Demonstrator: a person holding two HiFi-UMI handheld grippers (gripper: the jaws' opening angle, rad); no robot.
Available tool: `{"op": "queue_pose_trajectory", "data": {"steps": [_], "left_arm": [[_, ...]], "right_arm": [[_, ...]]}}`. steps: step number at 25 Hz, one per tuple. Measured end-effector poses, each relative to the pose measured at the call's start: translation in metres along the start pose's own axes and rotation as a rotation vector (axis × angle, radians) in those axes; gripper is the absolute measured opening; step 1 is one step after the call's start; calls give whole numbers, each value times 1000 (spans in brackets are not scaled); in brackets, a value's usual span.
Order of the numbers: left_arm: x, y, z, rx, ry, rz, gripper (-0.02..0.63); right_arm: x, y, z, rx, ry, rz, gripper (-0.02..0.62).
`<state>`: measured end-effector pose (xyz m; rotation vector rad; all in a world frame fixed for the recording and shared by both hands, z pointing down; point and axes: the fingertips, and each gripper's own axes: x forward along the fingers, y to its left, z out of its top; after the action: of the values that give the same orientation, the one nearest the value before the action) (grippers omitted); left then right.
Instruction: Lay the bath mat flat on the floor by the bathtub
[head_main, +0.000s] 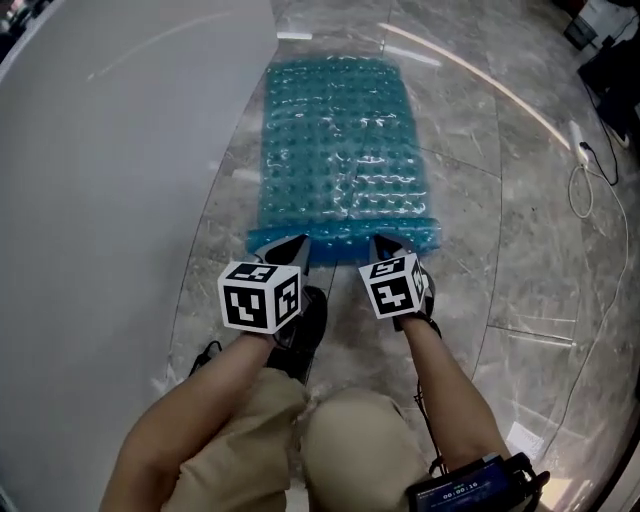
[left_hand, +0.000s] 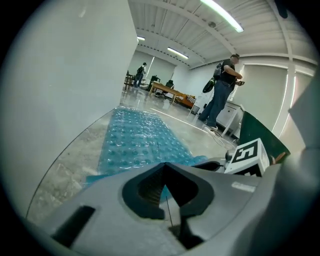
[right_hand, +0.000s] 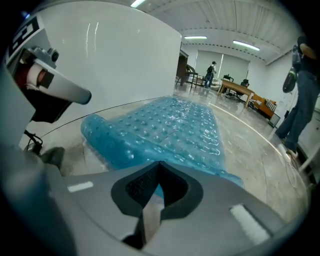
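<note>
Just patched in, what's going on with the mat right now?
A person is crouched on the floor beside the tub with a gripper in each hand. The left gripper and the right gripper are both shut on the near edge of the blue mat. Most of the mat lies flat along the tub, stretched away from the person. The near end is humped up, so it isn't fully laid yet.

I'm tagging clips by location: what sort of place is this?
Probably an open workspace staged as a bathroom: white bathtub, blue bath mat on a marble-look floor, desks and ceiling strip lights beyond.
</note>
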<state>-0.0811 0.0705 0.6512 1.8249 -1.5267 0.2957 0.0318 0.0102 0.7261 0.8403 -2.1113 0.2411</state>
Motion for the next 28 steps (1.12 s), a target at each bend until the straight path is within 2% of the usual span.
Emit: {"op": "queue_pose_trajectory", "data": {"steps": [4,8,10,13,16,19,23,28], "left_arm": [[-15,-5,-16,-68,19,44,8],[21,-17,-12,3,5,31,8],[35,-9,-21,24,27,41,8],[49,11,-49,29,81,62,8],[50,17,-64,-17,65,61,8],[40,10,-81,-96,78,51,8],[21,-9,-117,-108,138,8,8],[6,-23,-119,-103,46,-17,8]], "right_arm": [[-13,16,-22,34,32,27,5],[-18,15,-31,18,37,43,4],[-23,23,-40,16,55,80,3],[-41,29,-27,92,19,154,4],[-63,10,7,142,-49,96,5],[-78,6,10,177,-38,46,5],[-61,22,-1,122,10,56,5],[-28,36,-9,10,44,35,5]]}}
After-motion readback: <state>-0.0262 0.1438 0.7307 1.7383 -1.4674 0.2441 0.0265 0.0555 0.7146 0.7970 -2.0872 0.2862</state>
